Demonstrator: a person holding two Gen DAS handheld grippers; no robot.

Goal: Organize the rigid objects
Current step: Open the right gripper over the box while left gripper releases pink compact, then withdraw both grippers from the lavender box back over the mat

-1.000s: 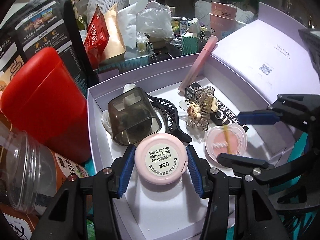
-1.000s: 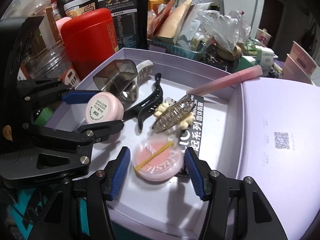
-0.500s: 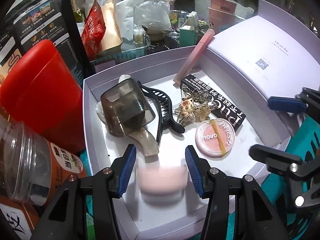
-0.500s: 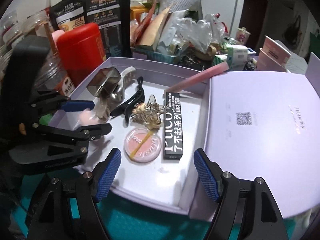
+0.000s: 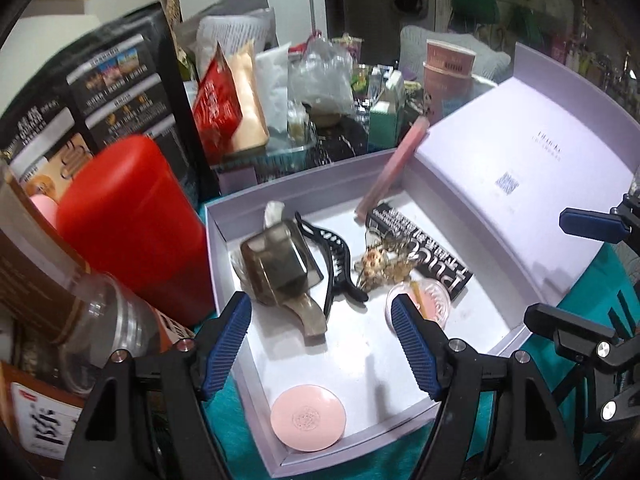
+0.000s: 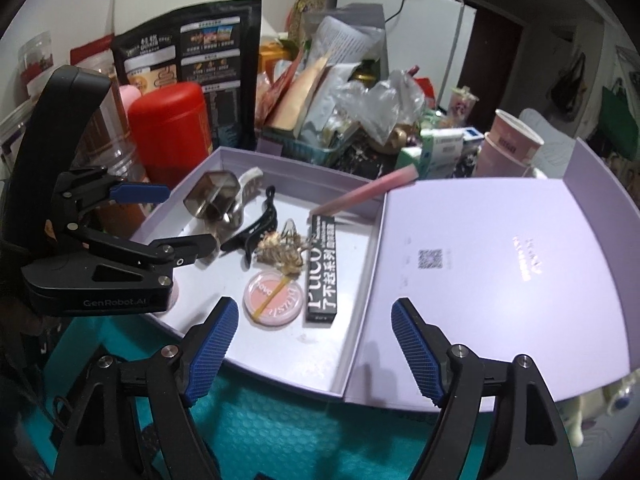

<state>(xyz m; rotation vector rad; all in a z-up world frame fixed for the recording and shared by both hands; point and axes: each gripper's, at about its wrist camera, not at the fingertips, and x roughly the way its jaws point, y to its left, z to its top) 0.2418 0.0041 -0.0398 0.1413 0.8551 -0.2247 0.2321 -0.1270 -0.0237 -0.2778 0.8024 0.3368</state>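
A lavender box (image 5: 218, 264) holds a round pink compact (image 5: 307, 417) lying flat in its near corner. My left gripper (image 5: 320, 344) hangs above it, jaws opening, nothing between them. Deeper in the box lie a smoky hair claw (image 5: 280, 268), a black clip (image 5: 336, 264), a gold clip (image 5: 380, 264), a clear blush compact (image 6: 272, 300), a black carton (image 6: 322, 272) and a pink tube (image 6: 368, 192). My right gripper (image 6: 314, 344) hovers over the box's near edge, jaws opening and empty. In the right wrist view, the left gripper (image 6: 176, 220) hides most of the pink compact.
The box's open lid (image 6: 500, 264) lies flat to the right. A red canister (image 5: 132, 220), a clear jar (image 5: 100, 320) and a black snack bag (image 6: 192, 64) crowd the left side. Bags and paper cups (image 6: 508, 144) pile up behind. A teal mat (image 6: 280, 432) lies underneath.
The left gripper let go of the pink compact, which now lies flat in the box's near corner. Both grippers rose and widened. The right one drew back from the blush compact.
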